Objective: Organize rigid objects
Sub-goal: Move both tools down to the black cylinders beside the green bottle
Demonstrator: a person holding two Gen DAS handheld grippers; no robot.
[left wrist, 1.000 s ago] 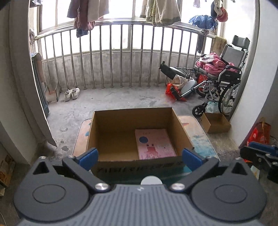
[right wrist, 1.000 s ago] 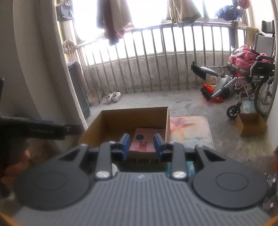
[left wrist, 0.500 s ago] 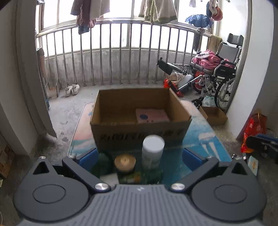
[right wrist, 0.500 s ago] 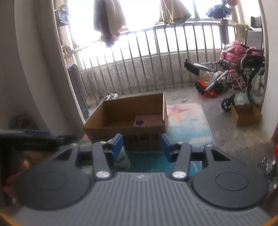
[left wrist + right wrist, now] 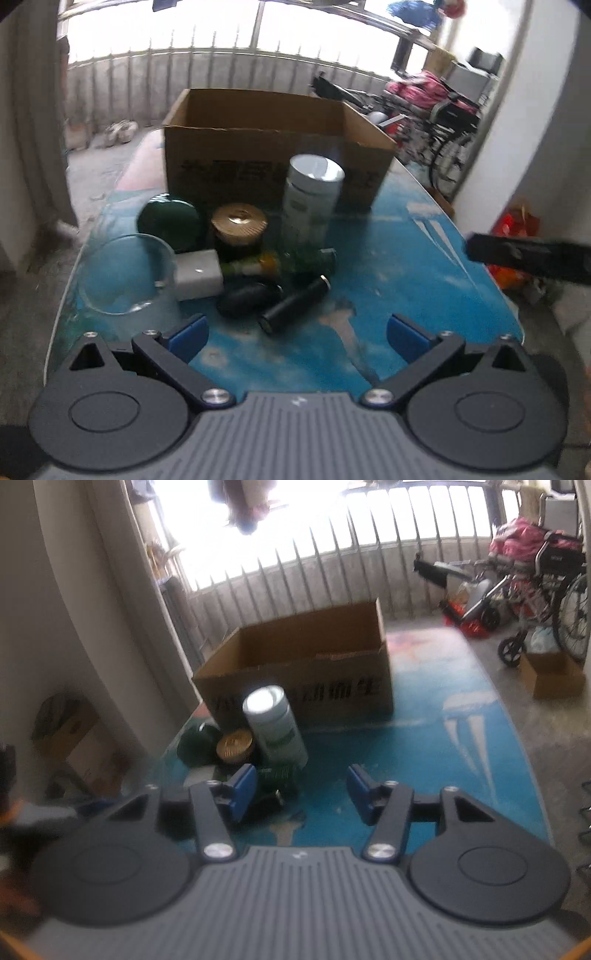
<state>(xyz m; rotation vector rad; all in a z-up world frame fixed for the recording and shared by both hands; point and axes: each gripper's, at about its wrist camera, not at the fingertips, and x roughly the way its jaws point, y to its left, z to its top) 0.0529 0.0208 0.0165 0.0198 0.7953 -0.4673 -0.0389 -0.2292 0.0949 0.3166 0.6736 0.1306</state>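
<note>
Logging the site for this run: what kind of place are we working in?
Most likely a home balcony or enclosed porch: a barred railing with laundry hanging above it, a wheelchair parked aside, and a glass-topped table.

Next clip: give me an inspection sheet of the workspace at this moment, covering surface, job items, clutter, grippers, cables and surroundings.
Surface: glass table top over a blue picture, partly bare.
Job's things: open cardboard box at the far side; in front of it a tall white canister, a gold-lidded jar, a dark green lid, a clear glass cup, a white block, a black cylinder lying down.
Clutter: smaller items between them, too blurred to name.
Grippers: left hand-held gripper open, empty; right hand-held gripper open, empty.
Cables: nothing seen.
Surroundings: balcony railing, wheelchair, small carton on the floor.
</note>
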